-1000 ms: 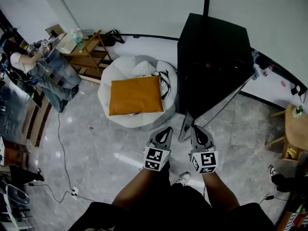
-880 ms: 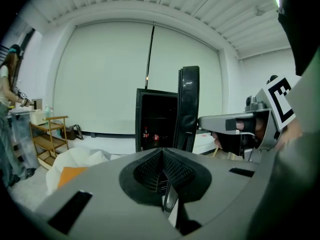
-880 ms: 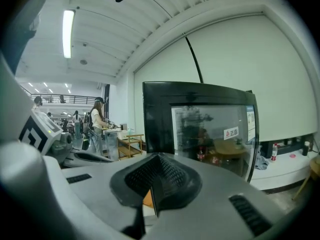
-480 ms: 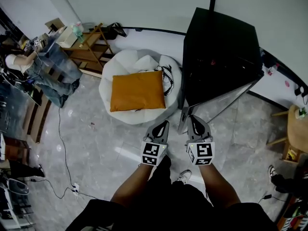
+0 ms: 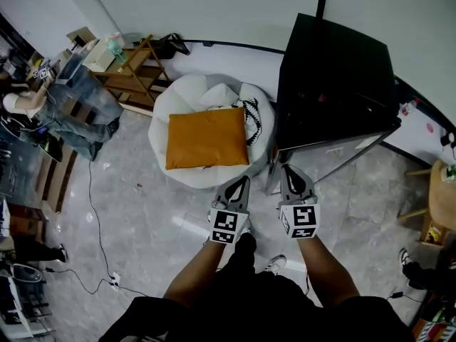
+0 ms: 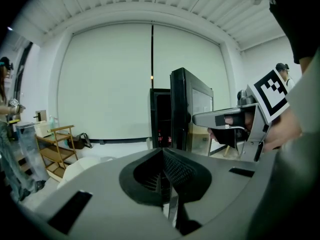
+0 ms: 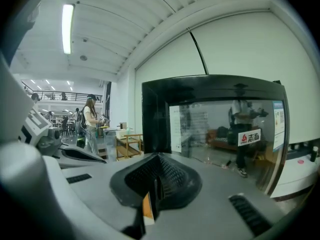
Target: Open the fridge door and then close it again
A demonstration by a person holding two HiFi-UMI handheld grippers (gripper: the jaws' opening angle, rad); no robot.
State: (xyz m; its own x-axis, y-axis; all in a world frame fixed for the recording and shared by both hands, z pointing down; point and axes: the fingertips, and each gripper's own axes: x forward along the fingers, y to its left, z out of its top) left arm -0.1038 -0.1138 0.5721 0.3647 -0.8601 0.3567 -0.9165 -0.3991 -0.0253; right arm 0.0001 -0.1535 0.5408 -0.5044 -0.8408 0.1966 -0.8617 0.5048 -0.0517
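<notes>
A black fridge (image 5: pixel 335 77) stands at the upper right of the head view. Its glass-fronted door (image 5: pixel 335 152) hangs part open, with the free edge toward me. My right gripper (image 5: pixel 288 171) is shut, its tip right at the door's free edge; whether it touches I cannot tell. In the right gripper view the glass door (image 7: pixel 225 134) fills the space just beyond the shut right gripper (image 7: pixel 156 160). My left gripper (image 5: pixel 242 182) is shut and empty, left of the door edge. The left gripper view shows the door (image 6: pixel 178 109) edge-on beyond the left gripper (image 6: pixel 163 153).
A white beanbag (image 5: pixel 178 98) with an orange cushion (image 5: pixel 206 137) lies left of the fridge. A wooden shelf (image 5: pixel 135 70) and a person (image 5: pixel 71 105) are at the far left. A cable (image 5: pixel 92 212) runs over the tiled floor. A wooden table (image 5: pixel 442 191) sits at the right edge.
The door has swung toward the fridge body, narrowing the opening. Both grippers have moved forward with it, staying shut.
</notes>
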